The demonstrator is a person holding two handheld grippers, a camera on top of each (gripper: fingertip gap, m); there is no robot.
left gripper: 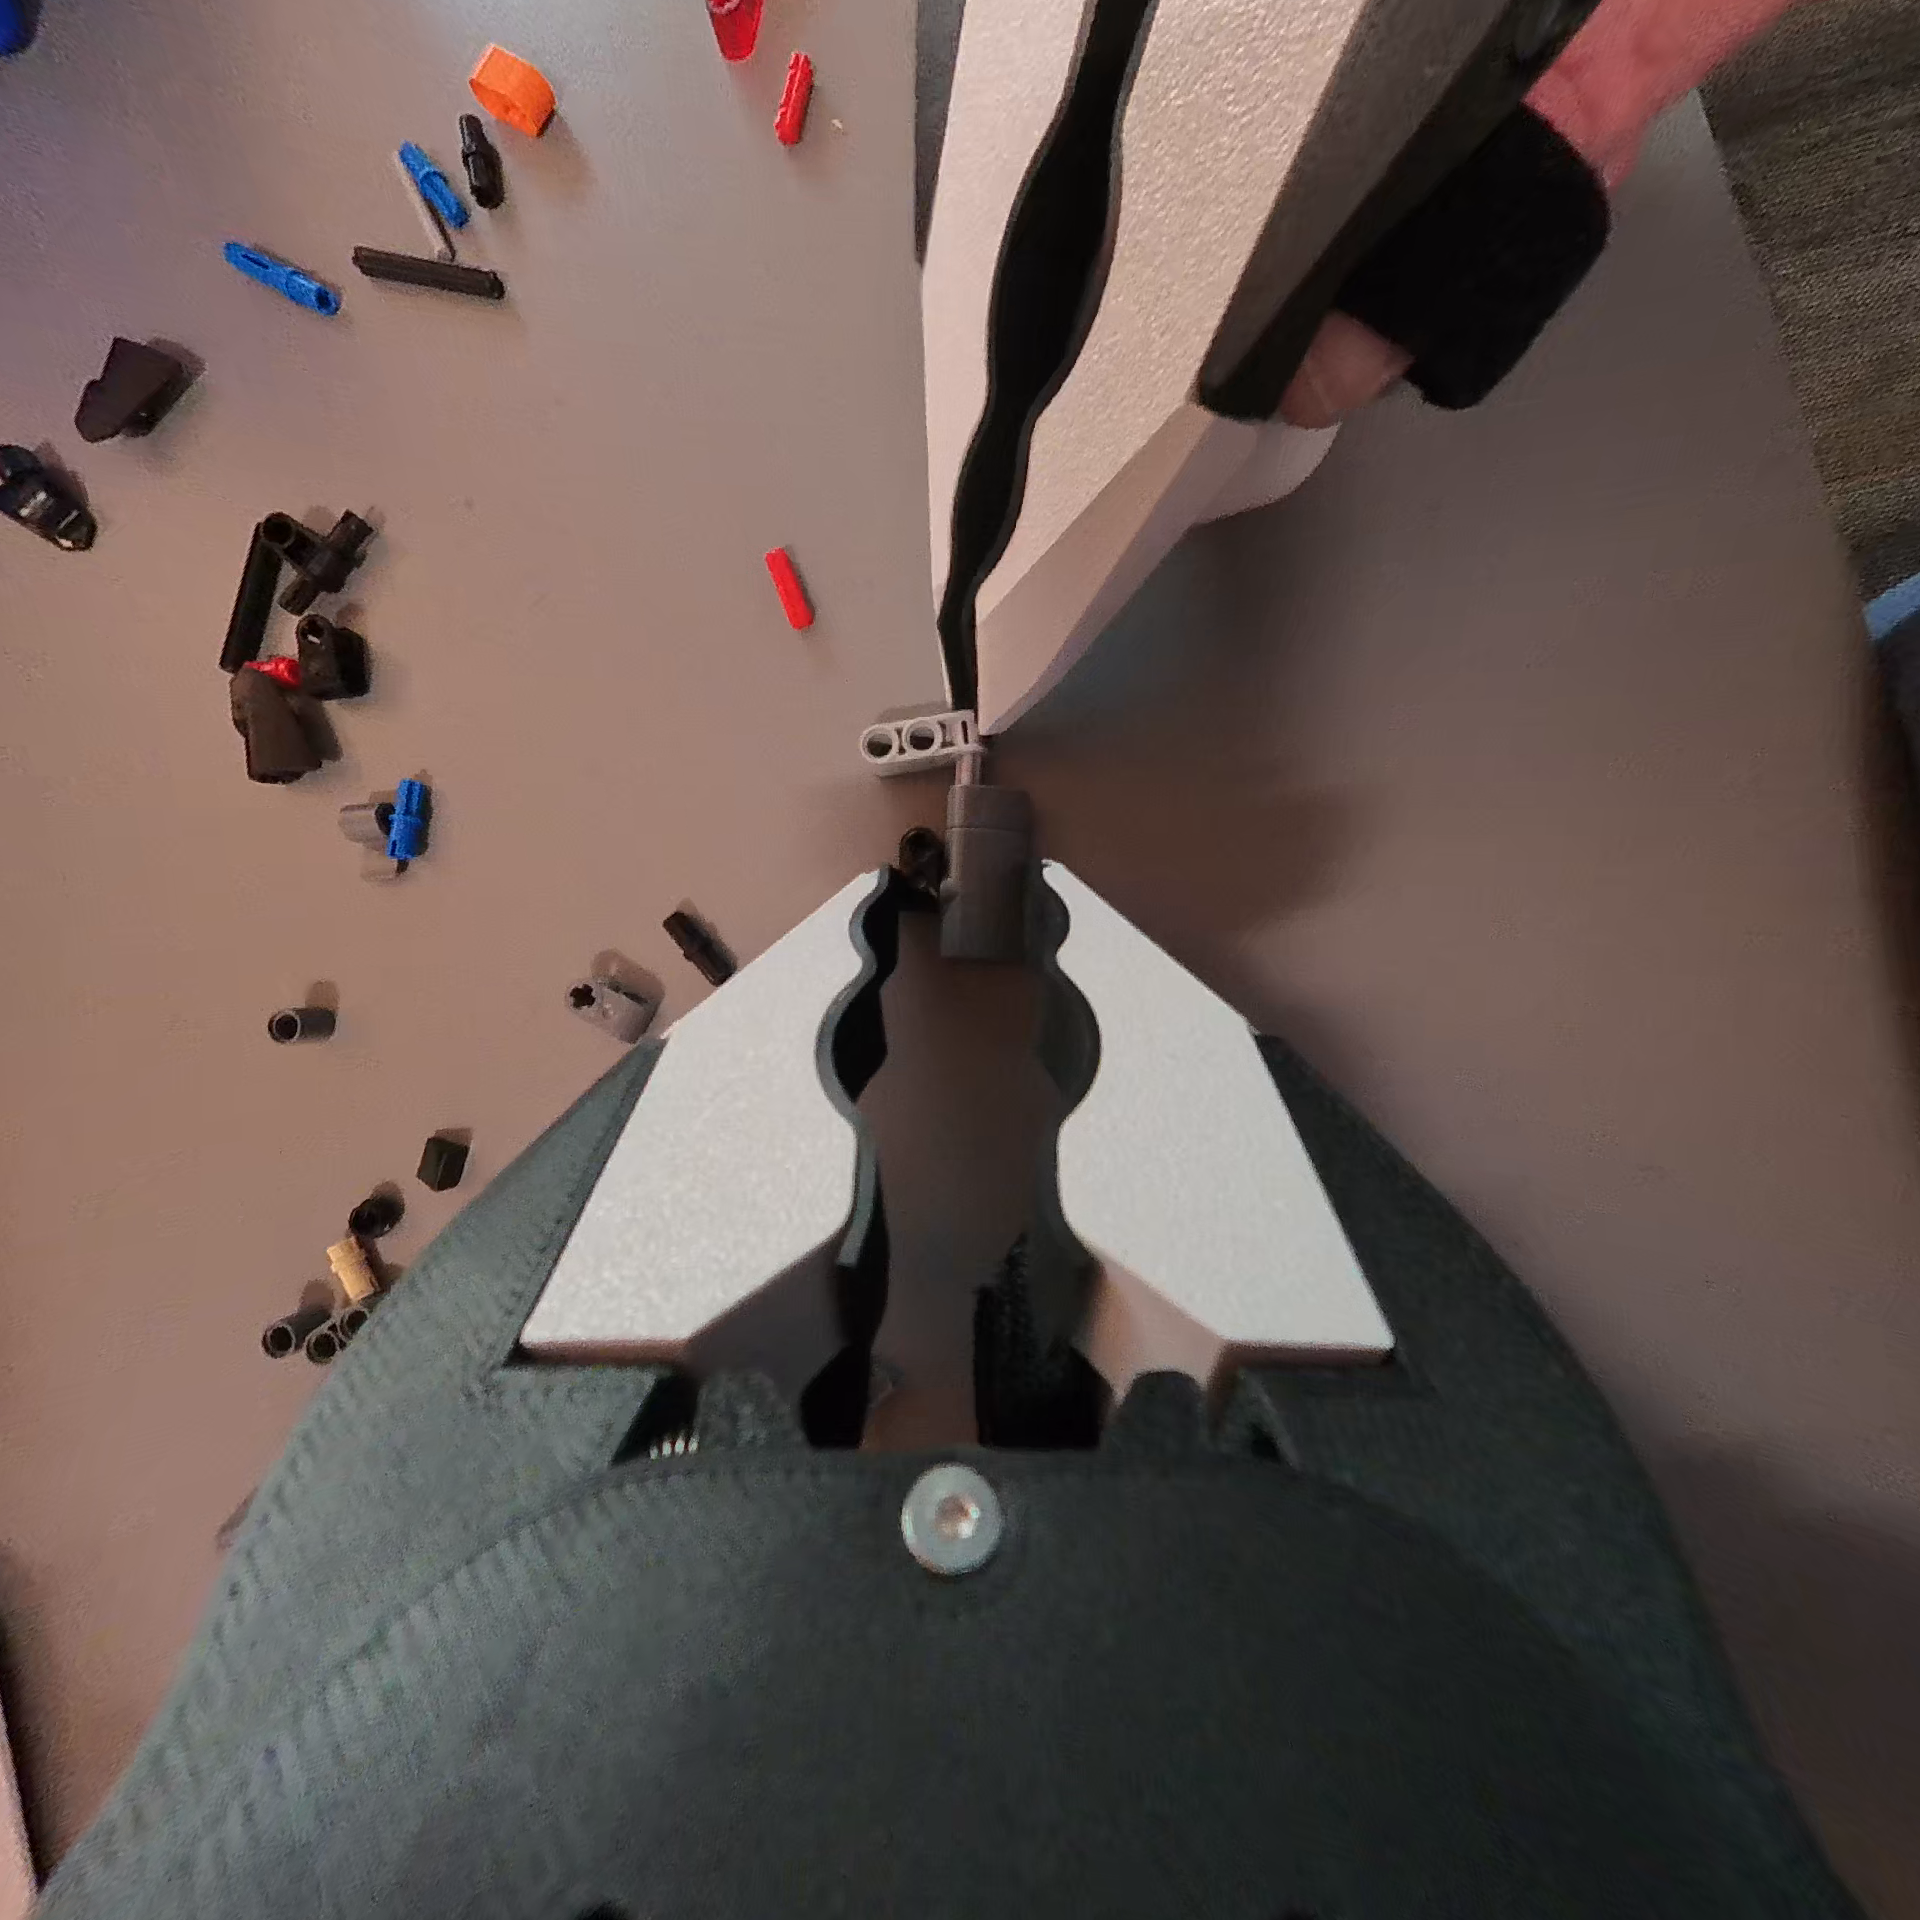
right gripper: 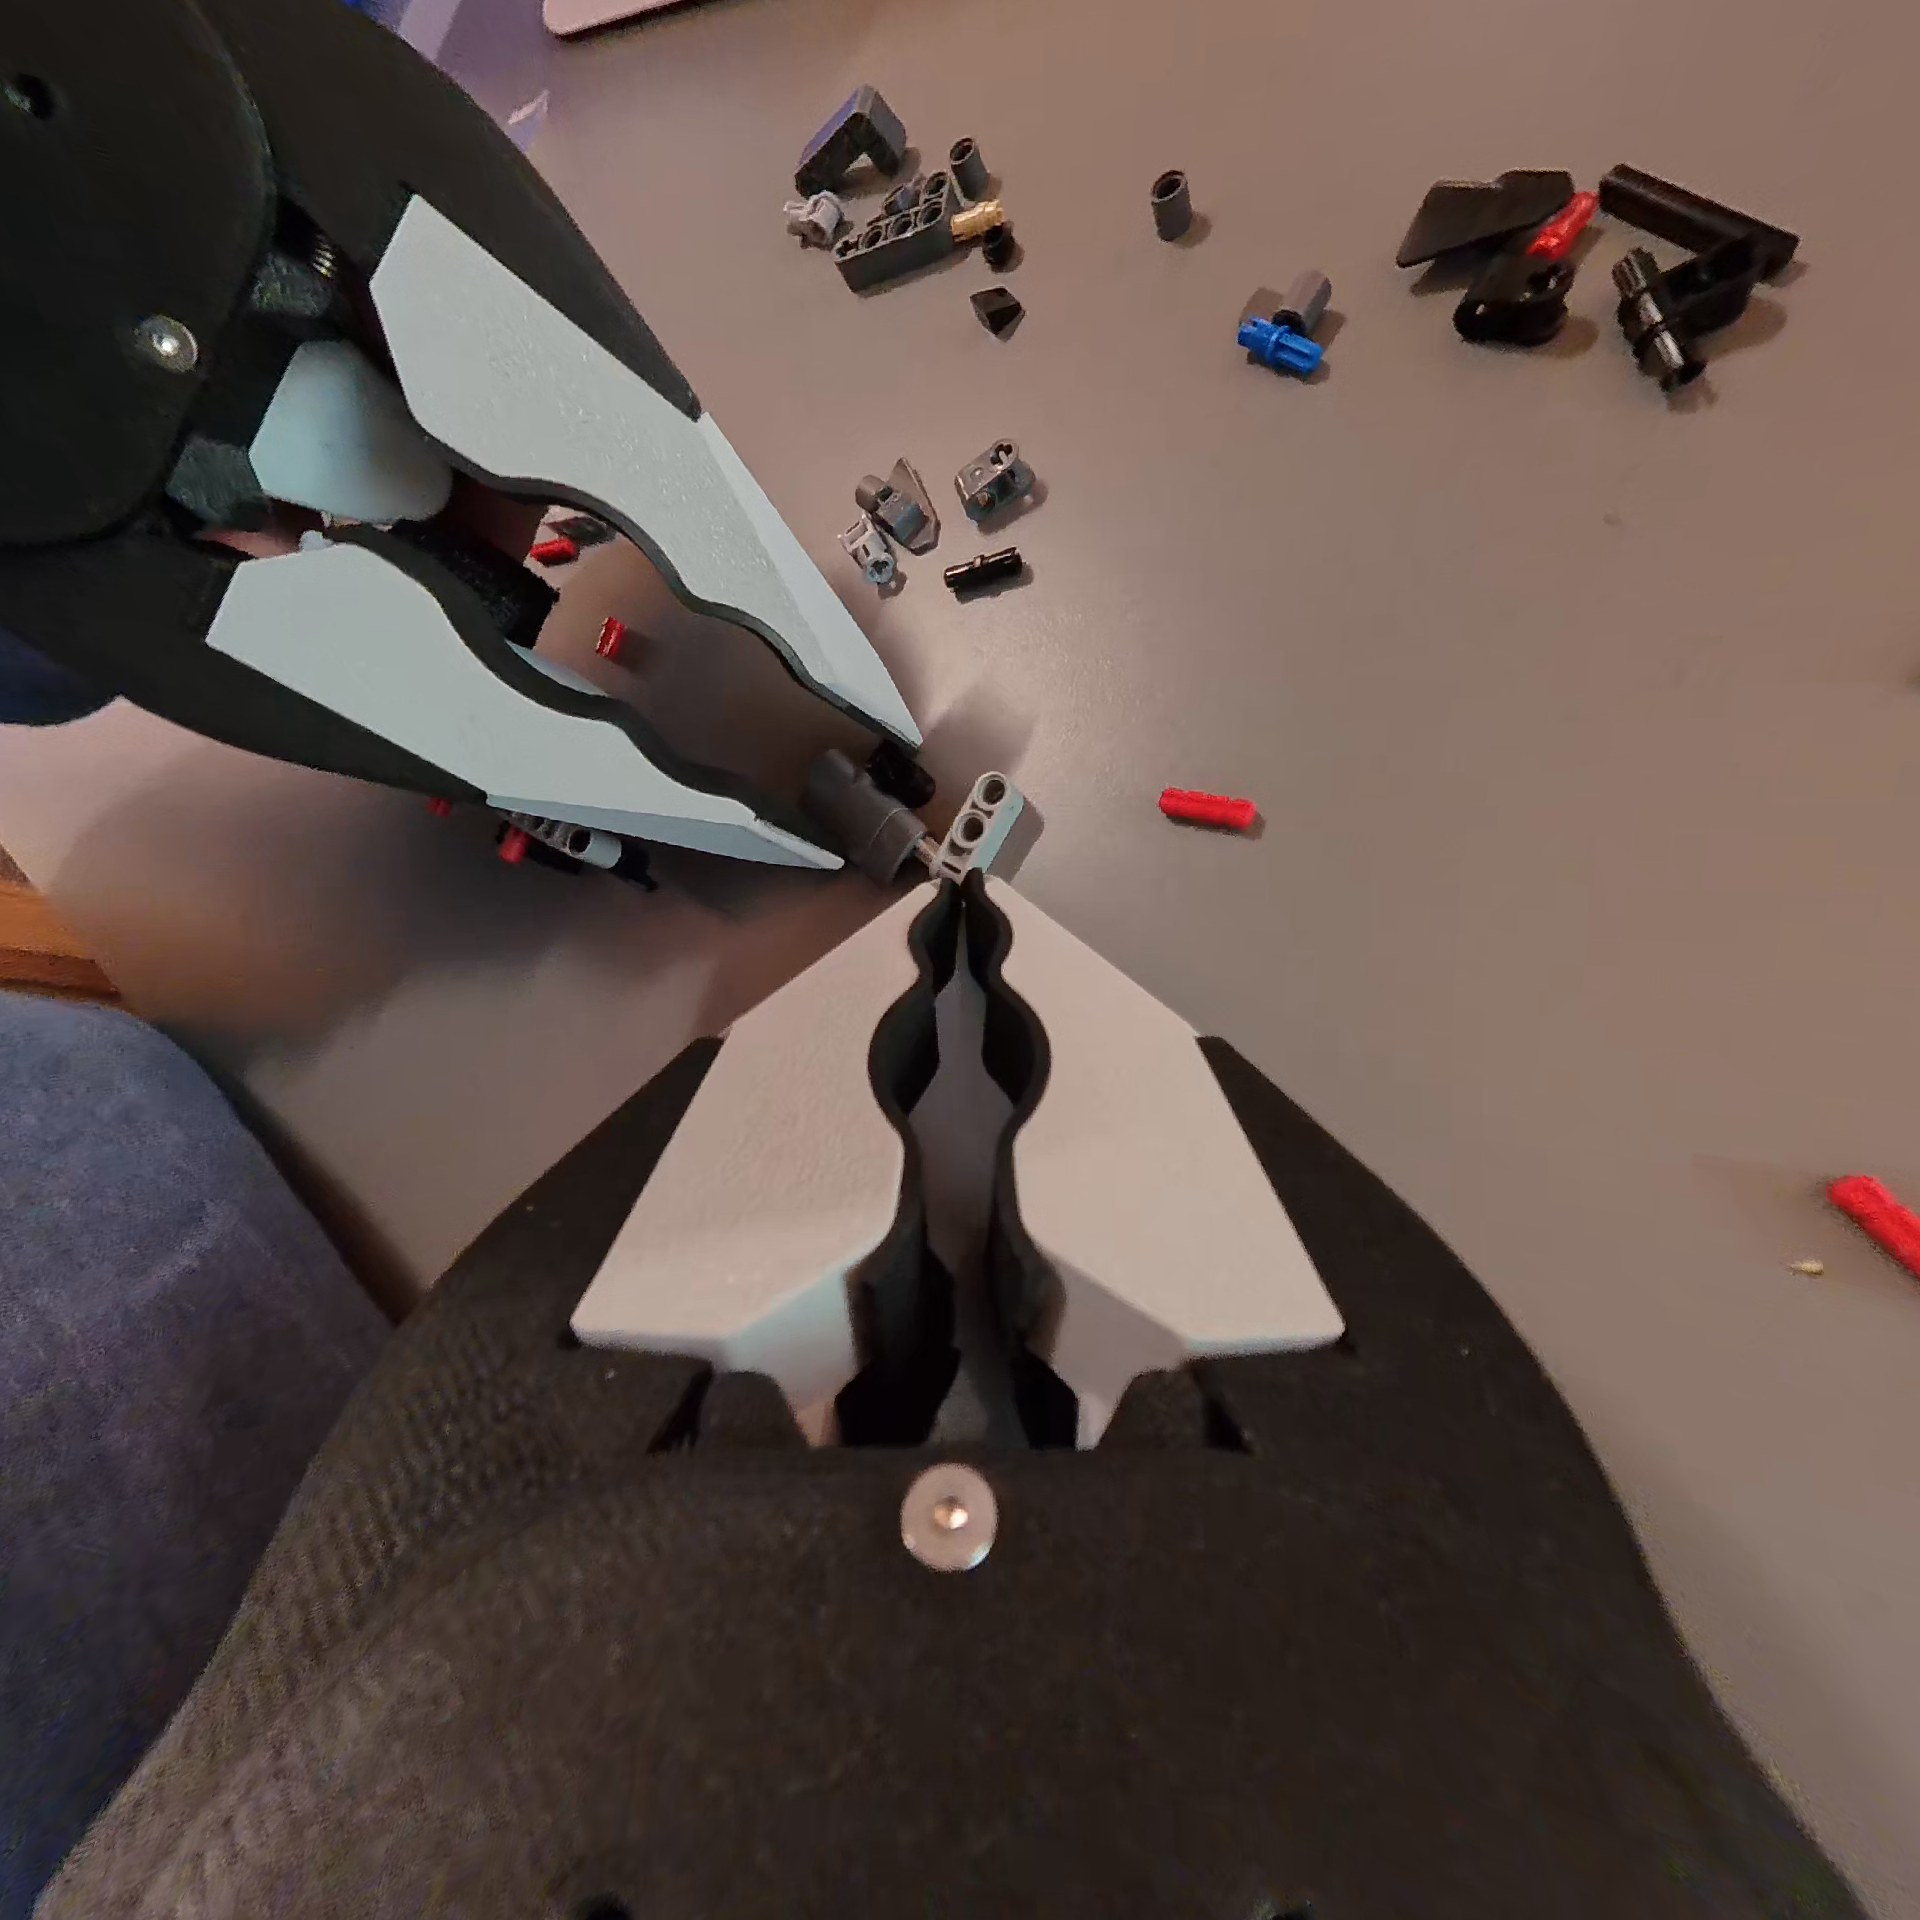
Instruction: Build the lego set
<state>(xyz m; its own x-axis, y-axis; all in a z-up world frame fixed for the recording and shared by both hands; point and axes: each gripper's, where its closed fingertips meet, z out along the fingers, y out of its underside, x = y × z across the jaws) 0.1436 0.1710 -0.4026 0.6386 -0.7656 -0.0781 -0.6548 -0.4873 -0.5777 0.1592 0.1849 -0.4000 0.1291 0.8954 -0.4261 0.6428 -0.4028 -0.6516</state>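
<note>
In the left wrist view my left gripper (left gripper: pixel 966 883) is shut on a dark grey cylinder piece (left gripper: pixel 985 873) with a small black connector (left gripper: pixel 920 854) on its side. A thin axle runs from the cylinder into a small light grey beam (left gripper: pixel 914 740). My right gripper (left gripper: pixel 971 712) comes in from above and is shut on the end of that beam. In the right wrist view my right gripper (right gripper: pixel 961 883) pinches the light grey beam (right gripper: pixel 982 816). My left gripper (right gripper: pixel 878 802) reaches in from the upper left with the cylinder (right gripper: pixel 862 816). Both pieces sit just above the grey table.
Loose pieces lie on the table (left gripper: pixel 623 675): a red pin (left gripper: pixel 790 589), blue pins (left gripper: pixel 281 277), an orange piece (left gripper: pixel 512 90), black parts (left gripper: pixel 281 665). More grey and black parts (right gripper: pixel 904 223) lie at the far side. A blue cushion (right gripper: pixel 125 1299) borders the table's near left edge. Less than 4 cm separates the two grippers' tips.
</note>
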